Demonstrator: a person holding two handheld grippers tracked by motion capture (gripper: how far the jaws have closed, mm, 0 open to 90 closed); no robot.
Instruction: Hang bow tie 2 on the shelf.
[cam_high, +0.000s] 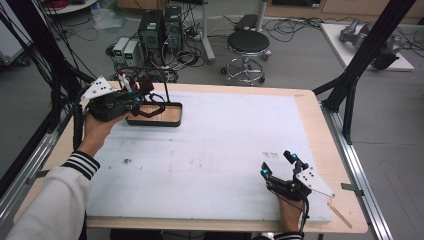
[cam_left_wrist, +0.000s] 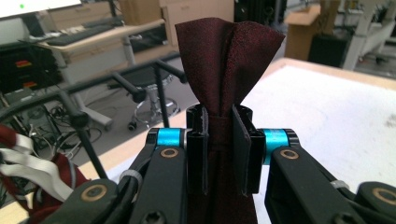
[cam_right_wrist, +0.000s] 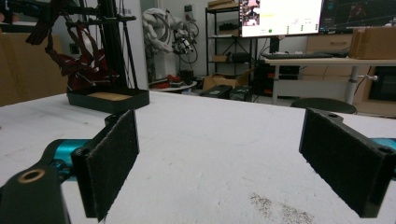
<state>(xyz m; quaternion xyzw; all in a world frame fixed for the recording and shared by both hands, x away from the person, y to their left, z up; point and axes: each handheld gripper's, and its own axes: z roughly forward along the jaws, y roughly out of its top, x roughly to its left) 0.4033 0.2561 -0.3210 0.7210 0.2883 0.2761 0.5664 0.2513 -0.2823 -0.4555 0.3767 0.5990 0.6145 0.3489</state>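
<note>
At the upper left of the high view the left gripper (cam_high: 134, 95) pinches a dark red tie (cam_left_wrist: 224, 70) beside the black rack (cam_high: 165, 95) on its tray (cam_high: 172, 120), the tie's long axis running along the jaws; the right gripper (cam_high: 281, 164), jaws spread and empty, rests lower right, well apart.

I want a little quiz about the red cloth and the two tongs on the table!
1. True or false: the left tongs are shut on the dark red cloth.
2. How do the right tongs stand: A) wide open, holding nothing, B) shut on a pen, C) gripping the tray?
3. What stands on the black tray at the table's far left?

Key
1. True.
2. A.
3. A black rack with dark red cloths hanging on it.
</note>
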